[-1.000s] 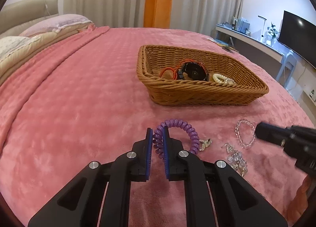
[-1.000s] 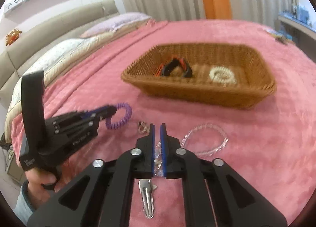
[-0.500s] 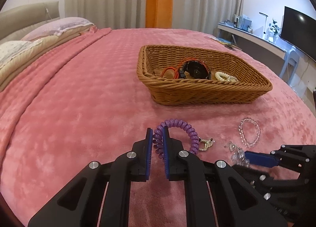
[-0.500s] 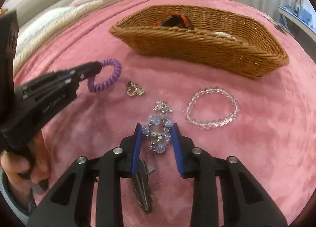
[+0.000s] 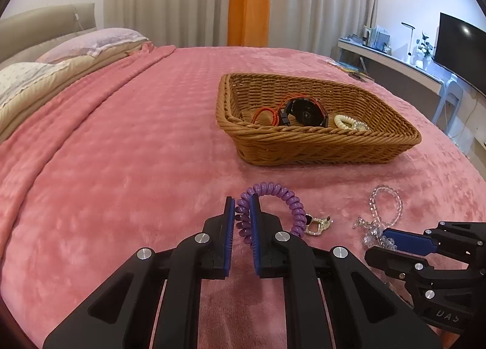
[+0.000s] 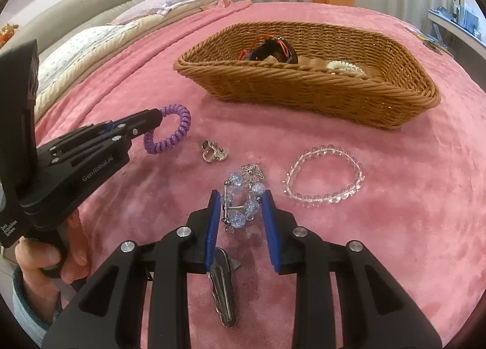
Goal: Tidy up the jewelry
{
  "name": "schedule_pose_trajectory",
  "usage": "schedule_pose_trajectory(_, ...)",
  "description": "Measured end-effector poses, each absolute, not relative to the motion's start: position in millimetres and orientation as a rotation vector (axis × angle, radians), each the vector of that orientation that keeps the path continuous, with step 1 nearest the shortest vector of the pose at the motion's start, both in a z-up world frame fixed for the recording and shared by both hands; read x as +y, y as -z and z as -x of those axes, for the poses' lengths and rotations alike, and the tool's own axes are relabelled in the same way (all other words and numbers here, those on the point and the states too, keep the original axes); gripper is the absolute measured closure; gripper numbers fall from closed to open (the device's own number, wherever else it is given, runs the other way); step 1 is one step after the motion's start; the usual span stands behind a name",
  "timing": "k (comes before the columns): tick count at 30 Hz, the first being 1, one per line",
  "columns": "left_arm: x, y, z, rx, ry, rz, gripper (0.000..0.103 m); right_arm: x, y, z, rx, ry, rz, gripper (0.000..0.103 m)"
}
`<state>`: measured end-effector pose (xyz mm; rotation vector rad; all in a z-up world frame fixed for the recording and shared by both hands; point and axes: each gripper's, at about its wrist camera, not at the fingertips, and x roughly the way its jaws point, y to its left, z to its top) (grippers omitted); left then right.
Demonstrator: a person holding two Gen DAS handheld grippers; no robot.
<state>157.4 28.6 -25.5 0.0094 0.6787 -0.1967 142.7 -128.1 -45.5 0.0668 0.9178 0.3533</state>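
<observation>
My left gripper (image 5: 242, 215) is shut on a purple spiral coil bracelet (image 5: 281, 194), held just above the pink blanket; it also shows in the right wrist view (image 6: 170, 132). My right gripper (image 6: 241, 209) is open, its fingers on either side of a blue crystal-bead hair clip (image 6: 243, 200) that lies on the blanket. A wicker basket (image 6: 303, 88) further back holds a black watch (image 5: 305, 112), a red cord (image 5: 265, 113) and a pearl bracelet (image 5: 346, 121). A clear bead bracelet (image 6: 325, 177) and a gold ring charm (image 6: 212, 151) lie in front of the basket.
A metal hair clip (image 6: 224, 291) lies under my right gripper. Pillows (image 5: 91, 42) lie at the far left of the bed. A desk with a monitor (image 5: 458, 45) stands beyond the bed's right edge.
My right gripper was shut on the crystal hair clip, then lowered and opened; the clip now lies on the blanket between its fingers. My left gripper still holds the purple coil.
</observation>
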Motion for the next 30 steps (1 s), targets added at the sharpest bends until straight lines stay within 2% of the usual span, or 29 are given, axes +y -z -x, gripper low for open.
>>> schedule_pose_trajectory(13, 41.7, -8.2, -141.3, 0.531, 0.214, 0.079, 0.094, -149.4, -10.1, -120.2, 0.674, -0.36, -0.153, 0.078)
schedule_pose_trajectory(24, 9.8, -100.7, -140.2, 0.394, 0.292, 0.062, 0.095, -192.5, -84.1, -154.5, 0.672, -0.323, -0.279, 0.078)
schedule_pose_trajectory(30, -23.4, -103.2, -182.5, 0.411, 0.316, 0.033, 0.094, -213.1, -79.0, -209.0, 0.706, -0.311, -0.355, 0.078)
